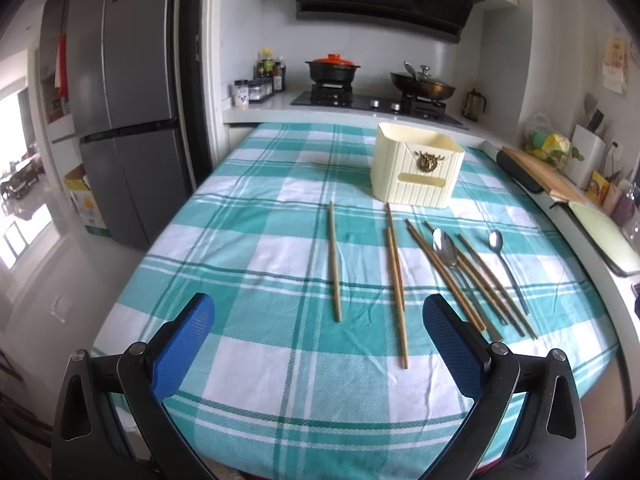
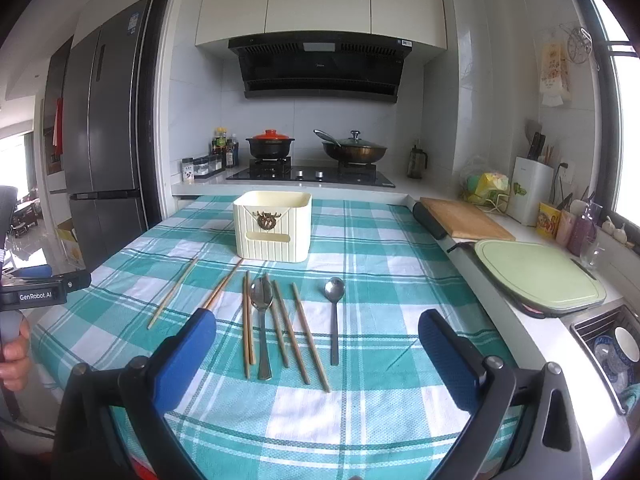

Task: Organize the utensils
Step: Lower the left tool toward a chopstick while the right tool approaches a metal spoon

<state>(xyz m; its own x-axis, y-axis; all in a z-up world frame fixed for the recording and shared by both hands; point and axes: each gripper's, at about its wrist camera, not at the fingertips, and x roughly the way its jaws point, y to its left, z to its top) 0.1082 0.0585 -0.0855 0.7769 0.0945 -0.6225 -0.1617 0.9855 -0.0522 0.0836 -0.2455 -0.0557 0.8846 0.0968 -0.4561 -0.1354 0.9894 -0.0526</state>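
A cream utensil holder (image 1: 416, 166) (image 2: 273, 226) stands on the teal checked tablecloth (image 1: 256, 240) (image 2: 380, 264). In front of it lie several wooden chopsticks (image 1: 334, 264) (image 2: 302, 336) and two metal spoons: a large spoon (image 1: 445, 246) (image 2: 261, 300) among the chopsticks, and a small spoon (image 1: 496, 240) (image 2: 334, 292) to their right. My left gripper (image 1: 318, 312) hovers open above the near left part of the cloth, short of the chopsticks. My right gripper (image 2: 318, 324) is open above the chopstick ends. Neither gripper holds anything.
Behind the table is a stove (image 2: 312, 176) with a black pot (image 2: 270, 146) and a wok (image 2: 354, 150). A wooden board (image 2: 464, 220) and a green board (image 2: 536, 272) lie on the right counter beside a sink (image 2: 608, 344). A fridge (image 1: 124, 120) stands left. A hand (image 2: 14, 354) holds the left gripper's handle.
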